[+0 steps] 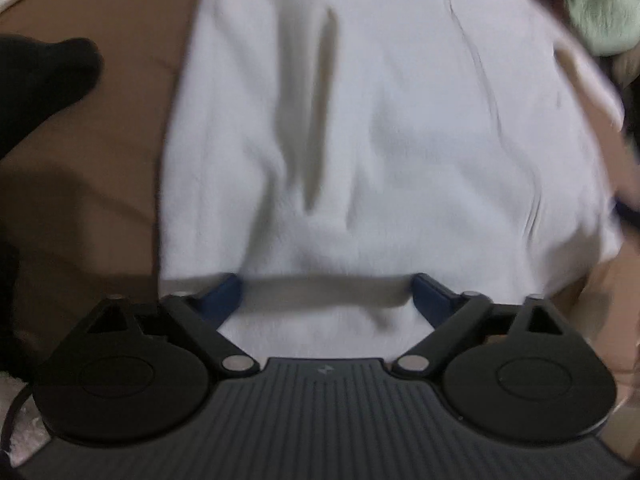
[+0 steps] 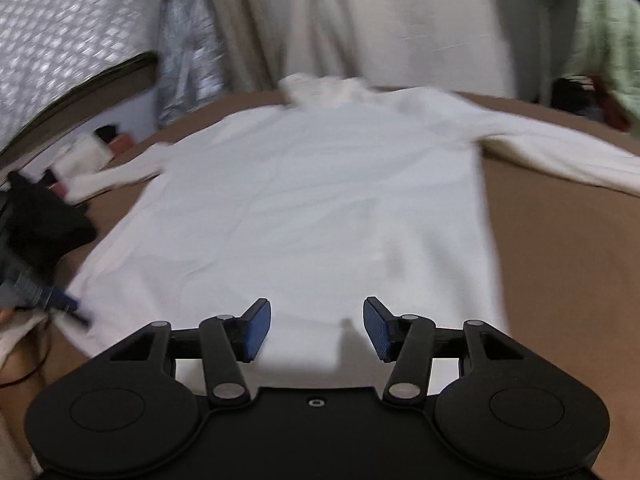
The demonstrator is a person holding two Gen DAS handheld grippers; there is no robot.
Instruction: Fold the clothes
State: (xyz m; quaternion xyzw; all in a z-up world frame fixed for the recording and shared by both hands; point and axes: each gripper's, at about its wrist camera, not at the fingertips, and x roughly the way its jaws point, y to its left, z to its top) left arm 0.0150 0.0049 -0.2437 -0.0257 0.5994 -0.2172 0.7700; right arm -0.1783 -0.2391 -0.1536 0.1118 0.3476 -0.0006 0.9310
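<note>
I'm seeing the white turtleneck sweater (image 2: 312,200) lying flat on the brown surface (image 2: 560,260), collar at the far end, sleeves spreading out to both sides. Left gripper (image 1: 326,294) is sitting wide open, gripping nothing, its blue pads (image 1: 224,294) resting at a fold of the hem. Right gripper (image 2: 316,328) is hovering part open over the near hem, empty.
</note>
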